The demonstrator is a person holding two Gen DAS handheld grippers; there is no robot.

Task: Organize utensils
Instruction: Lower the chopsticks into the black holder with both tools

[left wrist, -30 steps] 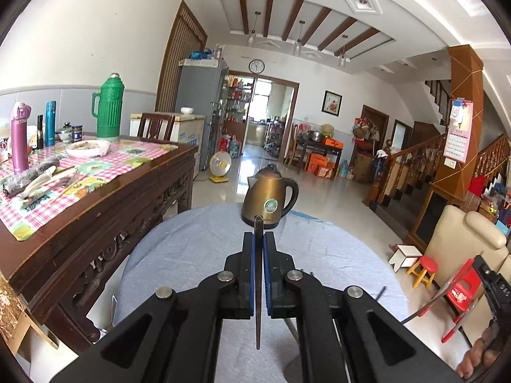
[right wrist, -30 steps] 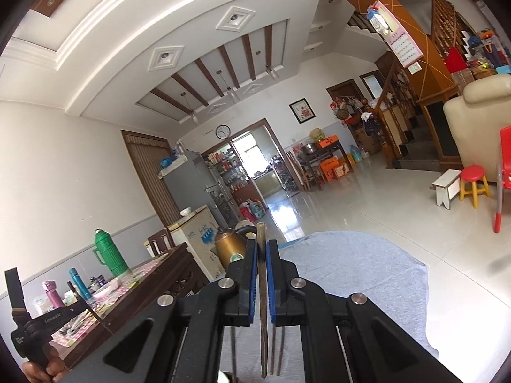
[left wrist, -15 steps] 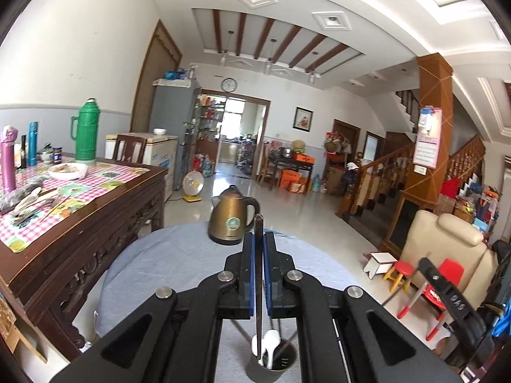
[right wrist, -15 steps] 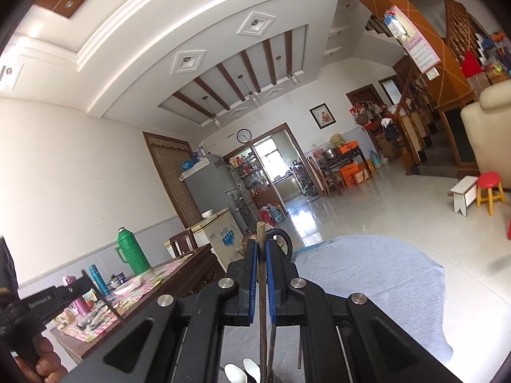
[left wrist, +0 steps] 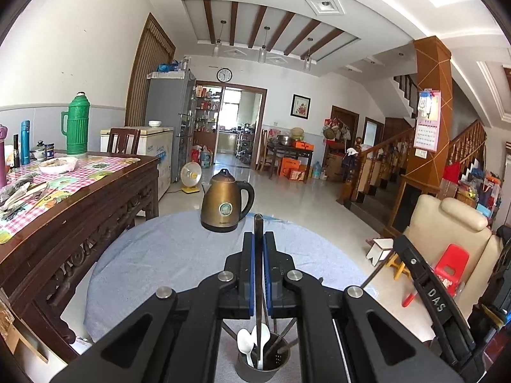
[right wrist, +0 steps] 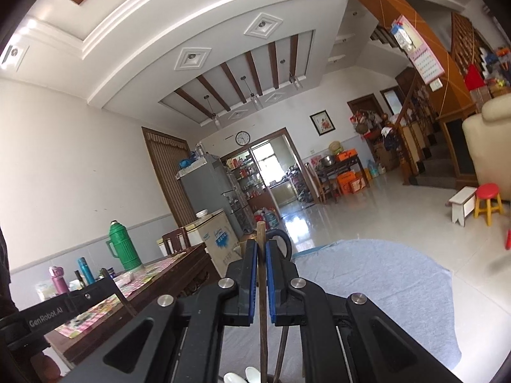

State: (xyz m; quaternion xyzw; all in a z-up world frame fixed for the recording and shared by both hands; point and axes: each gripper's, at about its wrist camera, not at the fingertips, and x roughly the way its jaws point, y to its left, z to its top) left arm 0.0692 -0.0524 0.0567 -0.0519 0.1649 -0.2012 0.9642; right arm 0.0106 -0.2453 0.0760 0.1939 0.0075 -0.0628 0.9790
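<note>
My left tool is clenched on a dark chopstick that runs straight down the middle of the frame, its lower end reaching into the dark utensil cup at the bottom centre. Two white spoons and several other dark sticks stand in that cup, partly screened by the tool's black arms, so I cannot count them. The cup sits on the round surface with the grey-blue cloth. At the far edge of that surface, just above the tool's tips, stands a bronze kettle. My right tool is clenched on a brown wooden chopstick, held upright in the centre of its view; the bottom edge cuts off its lower end beside the tops of the white spoons, and the cup itself is out of frame there. A second dark stick leans just right of it. The kettle is almost wholly hidden behind this tool, only its black handle showing. At the left of both views is a carved wooden table with a checked cloth, a green thermos, bottles and a white dish. At the lower right of the left view the other tool's body blocks the floor, a red chair and a stool.
</note>
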